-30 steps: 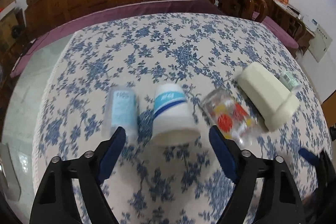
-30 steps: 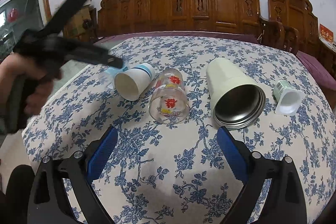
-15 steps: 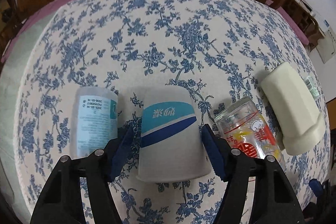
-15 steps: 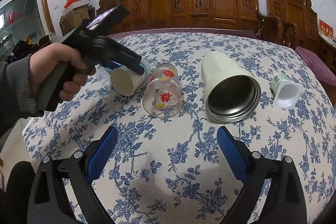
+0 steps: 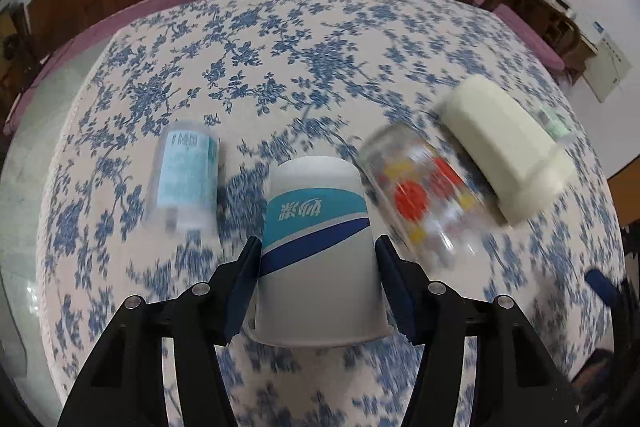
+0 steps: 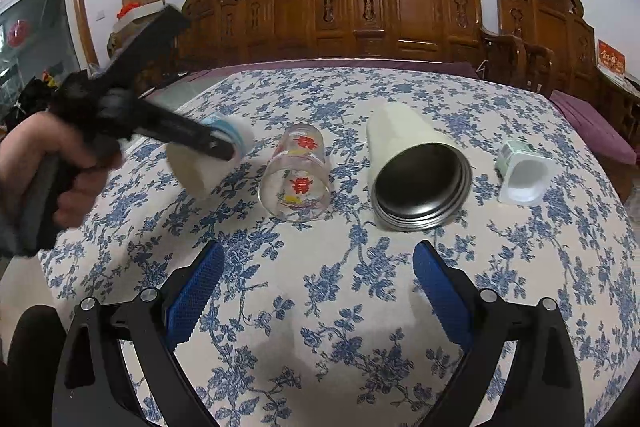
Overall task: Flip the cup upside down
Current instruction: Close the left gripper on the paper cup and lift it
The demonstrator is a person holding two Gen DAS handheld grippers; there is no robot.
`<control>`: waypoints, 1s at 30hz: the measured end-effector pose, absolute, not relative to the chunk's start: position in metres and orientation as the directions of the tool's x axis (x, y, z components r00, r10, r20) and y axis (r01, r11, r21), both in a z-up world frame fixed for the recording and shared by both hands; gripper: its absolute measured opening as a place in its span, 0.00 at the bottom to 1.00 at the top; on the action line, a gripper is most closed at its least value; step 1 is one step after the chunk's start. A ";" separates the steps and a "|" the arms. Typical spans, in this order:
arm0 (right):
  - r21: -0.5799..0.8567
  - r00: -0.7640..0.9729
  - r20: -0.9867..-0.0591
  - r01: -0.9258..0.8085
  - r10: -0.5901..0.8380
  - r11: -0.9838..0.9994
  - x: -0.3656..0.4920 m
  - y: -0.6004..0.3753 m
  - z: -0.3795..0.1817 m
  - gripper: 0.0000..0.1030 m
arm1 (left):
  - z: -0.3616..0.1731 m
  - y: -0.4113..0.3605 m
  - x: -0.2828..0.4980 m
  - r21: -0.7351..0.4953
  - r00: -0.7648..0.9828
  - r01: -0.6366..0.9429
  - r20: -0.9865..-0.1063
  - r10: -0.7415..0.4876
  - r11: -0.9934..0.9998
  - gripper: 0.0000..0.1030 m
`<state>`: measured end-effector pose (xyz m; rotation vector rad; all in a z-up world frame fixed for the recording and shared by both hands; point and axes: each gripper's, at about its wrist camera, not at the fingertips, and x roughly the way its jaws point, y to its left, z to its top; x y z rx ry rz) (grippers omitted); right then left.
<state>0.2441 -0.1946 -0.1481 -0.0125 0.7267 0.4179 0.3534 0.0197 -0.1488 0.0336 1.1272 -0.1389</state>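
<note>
My left gripper (image 5: pixel 316 267) is shut on a white paper cup (image 5: pixel 318 251) with a blue and teal band, its fingers pressing both sides. The cup is lifted off the cloth, base pointing away from me and its open rim towards the camera. In the right wrist view the left gripper (image 6: pixel 216 147) holds the same cup (image 6: pixel 208 163) tilted above the table's left side. My right gripper (image 6: pixel 316 291) is open and empty, low over the near part of the table.
Lying on the floral tablecloth (image 6: pixel 360 267) are a clear glass with red print (image 6: pixel 296 179), a cream steel-lined tumbler (image 6: pixel 412 167), a small white yoghurt cup (image 6: pixel 524 171) and a clear plastic cup with a blue label (image 5: pixel 184 179). Carved wooden chairs (image 6: pixel 400 11) stand behind.
My left gripper closed on the paper cup and lifted it off the cloth, tilting it. The right gripper stayed open and nearly still.
</note>
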 end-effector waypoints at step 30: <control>0.110 0.716 -0.639 -0.277 0.281 0.955 0.207 -0.245 -0.139 0.93 | -0.164 -0.059 0.226 -0.107 0.465 0.243 -0.859 -0.213 0.964 0.54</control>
